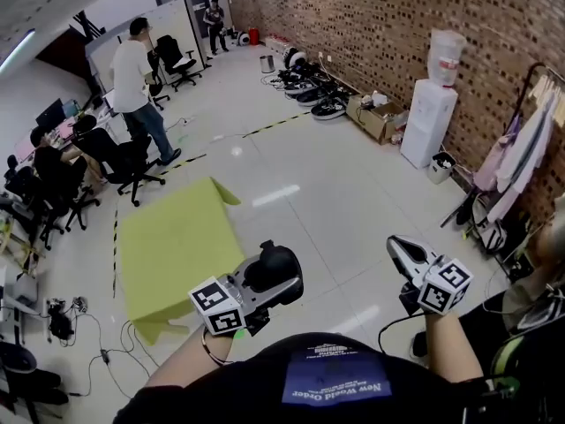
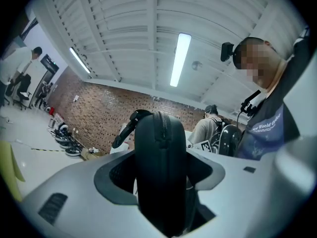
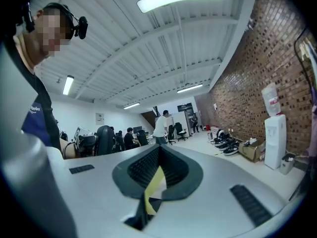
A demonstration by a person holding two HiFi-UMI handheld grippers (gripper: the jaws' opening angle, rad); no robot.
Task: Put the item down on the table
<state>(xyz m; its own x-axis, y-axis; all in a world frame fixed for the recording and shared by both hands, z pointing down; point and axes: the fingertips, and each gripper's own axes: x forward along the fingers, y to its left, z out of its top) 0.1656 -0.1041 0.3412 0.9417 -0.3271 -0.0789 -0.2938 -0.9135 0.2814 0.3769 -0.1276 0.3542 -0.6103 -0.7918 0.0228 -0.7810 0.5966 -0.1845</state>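
Head view: left gripper (image 1: 253, 291) holds a rounded black zippered case (image 1: 275, 272) in the air, beside the yellow-green cloth-covered tabletop (image 1: 172, 246).
Left gripper view: jaws clamped on the case.
Right gripper view: right gripper (image 3: 157, 151) has jaws together, empty.
Put-down prob. not done yet; lowering + release left.

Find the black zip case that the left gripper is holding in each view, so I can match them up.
Head view: black zip case low centre, above the green table's near edge.
Left gripper view: centre bottom, clamped edge-on between the left gripper jaws.
Right gripper view: probably the dark rounded shape at left centre.
Shared landmark: brick wall.
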